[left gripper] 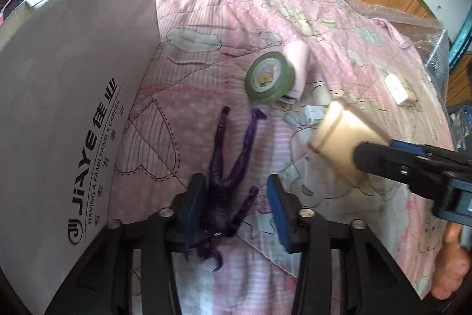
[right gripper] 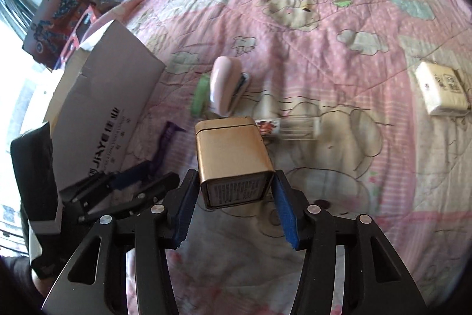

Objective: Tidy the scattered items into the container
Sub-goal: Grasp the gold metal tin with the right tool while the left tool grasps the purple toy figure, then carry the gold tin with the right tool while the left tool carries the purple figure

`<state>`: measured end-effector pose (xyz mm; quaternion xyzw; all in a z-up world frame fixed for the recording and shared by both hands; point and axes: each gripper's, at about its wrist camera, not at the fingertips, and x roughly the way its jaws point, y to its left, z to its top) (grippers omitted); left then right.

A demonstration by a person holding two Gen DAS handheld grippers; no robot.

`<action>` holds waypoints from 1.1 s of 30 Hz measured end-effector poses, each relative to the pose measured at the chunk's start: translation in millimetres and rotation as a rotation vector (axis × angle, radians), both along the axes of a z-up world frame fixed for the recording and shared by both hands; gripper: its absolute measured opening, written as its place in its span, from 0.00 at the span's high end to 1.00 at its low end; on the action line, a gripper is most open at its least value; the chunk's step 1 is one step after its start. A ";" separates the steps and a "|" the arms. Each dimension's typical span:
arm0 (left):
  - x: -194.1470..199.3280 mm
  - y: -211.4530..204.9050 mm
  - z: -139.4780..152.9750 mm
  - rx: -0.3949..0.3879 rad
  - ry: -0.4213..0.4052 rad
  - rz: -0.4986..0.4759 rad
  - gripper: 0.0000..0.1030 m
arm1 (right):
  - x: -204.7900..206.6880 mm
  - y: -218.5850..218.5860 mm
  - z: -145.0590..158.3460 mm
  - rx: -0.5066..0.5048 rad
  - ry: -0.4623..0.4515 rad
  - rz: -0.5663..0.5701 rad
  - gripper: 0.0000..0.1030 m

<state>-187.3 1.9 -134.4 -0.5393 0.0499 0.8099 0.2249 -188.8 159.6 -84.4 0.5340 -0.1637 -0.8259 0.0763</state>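
Right gripper pinches the gold tin by its side walls, frame centre; rigid, smooth metal, likely light but slippery. Left gripper, jaws spread, straddles the purple figure, lower centre: thin, spindly plastic, best gripped at the torso. Grey cardboard box stands at left.

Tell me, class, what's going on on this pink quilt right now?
A person is working a gripper in each hand. The left gripper sits open around a purple toy figure lying on the quilt, beside the grey cardboard box. The right gripper has a gold tin between its fingers; whether it is gripped I cannot tell. A green tape roll, a pink stapler and a tissue pack still lie out.
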 end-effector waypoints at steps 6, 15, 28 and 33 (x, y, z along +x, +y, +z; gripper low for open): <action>3.6 6.7 -3.5 -0.031 0.056 -0.043 0.45 | -12.8 -7.0 -20.9 0.004 0.021 0.025 0.43; 9.8 -10.6 4.3 -0.008 0.070 -0.054 0.67 | -1.5 -5.0 -15.9 -0.023 -0.008 -0.019 0.46; 40.6 6.5 38.5 -0.089 0.115 -0.069 0.67 | 32.0 -3.9 3.5 0.007 0.030 -0.051 0.46; 60.4 2.0 60.2 -0.076 0.144 -0.089 0.67 | 45.5 5.8 17.5 -0.002 0.065 -0.092 0.46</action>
